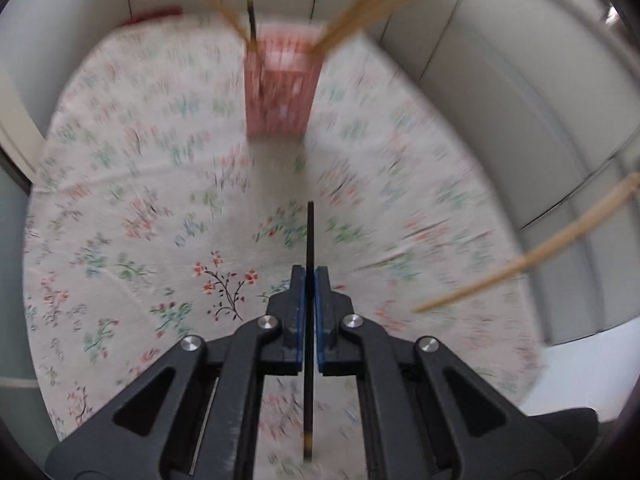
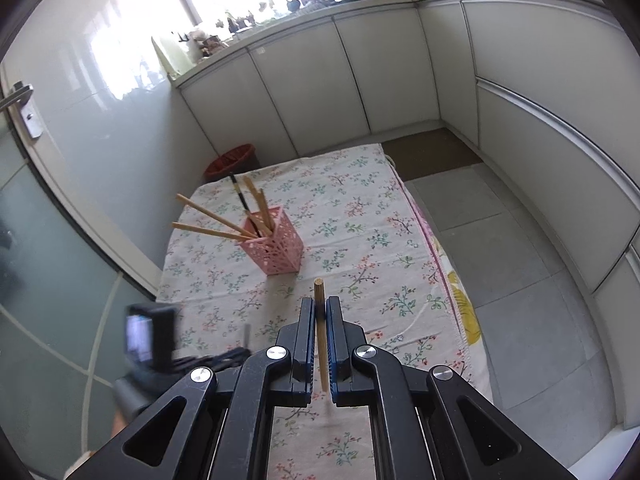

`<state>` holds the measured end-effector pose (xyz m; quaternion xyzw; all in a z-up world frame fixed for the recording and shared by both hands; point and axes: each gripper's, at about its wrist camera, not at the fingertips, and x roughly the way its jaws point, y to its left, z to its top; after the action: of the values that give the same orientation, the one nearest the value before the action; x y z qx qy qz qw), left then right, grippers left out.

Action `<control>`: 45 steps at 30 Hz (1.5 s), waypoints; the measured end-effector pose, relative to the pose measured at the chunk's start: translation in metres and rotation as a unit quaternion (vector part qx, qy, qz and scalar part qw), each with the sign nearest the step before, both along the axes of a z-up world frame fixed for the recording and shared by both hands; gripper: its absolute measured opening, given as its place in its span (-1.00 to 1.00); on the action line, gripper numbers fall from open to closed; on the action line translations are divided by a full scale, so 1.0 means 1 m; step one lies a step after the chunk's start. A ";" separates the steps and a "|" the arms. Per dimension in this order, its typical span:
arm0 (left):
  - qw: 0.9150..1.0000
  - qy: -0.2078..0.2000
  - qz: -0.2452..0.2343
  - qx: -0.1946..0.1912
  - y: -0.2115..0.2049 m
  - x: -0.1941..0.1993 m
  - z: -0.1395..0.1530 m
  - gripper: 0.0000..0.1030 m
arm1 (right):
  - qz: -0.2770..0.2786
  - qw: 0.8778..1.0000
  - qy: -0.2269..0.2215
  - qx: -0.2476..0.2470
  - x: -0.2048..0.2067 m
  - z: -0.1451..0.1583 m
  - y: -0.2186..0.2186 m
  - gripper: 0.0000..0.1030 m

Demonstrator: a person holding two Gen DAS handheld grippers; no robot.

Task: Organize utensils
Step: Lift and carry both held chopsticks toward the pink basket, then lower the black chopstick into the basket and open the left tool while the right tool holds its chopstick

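Note:
A pink lattice utensil holder stands on the floral tablecloth with several wooden chopsticks and one black chopstick leaning out of it. It shows blurred in the left wrist view. My left gripper is shut on a black chopstick, low over the cloth in front of the holder. My right gripper is shut on a wooden chopstick, held above the table nearer than the holder. That wooden chopstick also shows in the left wrist view. The left gripper appears blurred at lower left of the right wrist view.
White cabinet fronts surround the table on the far and right sides. A red basket sits on the floor behind the table's far left corner. A glass door is on the left. Grey tiled floor lies to the right.

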<state>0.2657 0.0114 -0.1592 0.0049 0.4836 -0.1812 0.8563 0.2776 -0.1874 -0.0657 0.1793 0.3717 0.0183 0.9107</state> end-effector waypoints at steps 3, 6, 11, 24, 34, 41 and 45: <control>0.999 -0.053 -0.003 -0.008 0.006 -0.024 0.038 -0.90 | 0.004 1.000 -0.014 0.001 -0.010 0.014 0.004 -0.89; 0.995 -0.101 0.000 -0.020 0.015 -0.045 0.073 -0.90 | 0.004 1.000 -0.028 -0.007 -0.017 0.029 0.008 -0.89; 0.989 -0.148 -0.001 -0.026 0.010 -0.043 0.108 -0.90 | 0.003 0.999 -0.043 -0.009 -0.025 0.049 0.010 -0.89; 0.982 -0.186 -0.004 -0.039 0.017 -0.050 0.153 -0.90 | -0.004 0.996 -0.081 -0.020 -0.035 0.089 0.006 -0.89; 0.971 -0.233 -0.001 -0.046 0.003 -0.007 0.204 -0.90 | -0.008 0.987 -0.158 -0.006 -0.010 0.174 -0.004 -0.89; 0.965 -0.254 0.023 -0.053 -0.012 0.054 0.208 -0.90 | -0.008 0.978 -0.209 -0.021 0.041 0.215 0.010 -0.89; 0.966 -0.253 0.039 -0.044 -0.018 0.092 0.190 -0.90 | -0.007 0.976 -0.215 -0.034 0.084 0.208 0.022 -0.89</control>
<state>0.3575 -0.0068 0.0312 -0.0060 0.2430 -0.1617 0.9564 0.3611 -0.1649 0.1423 0.1433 0.1668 0.0371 0.9748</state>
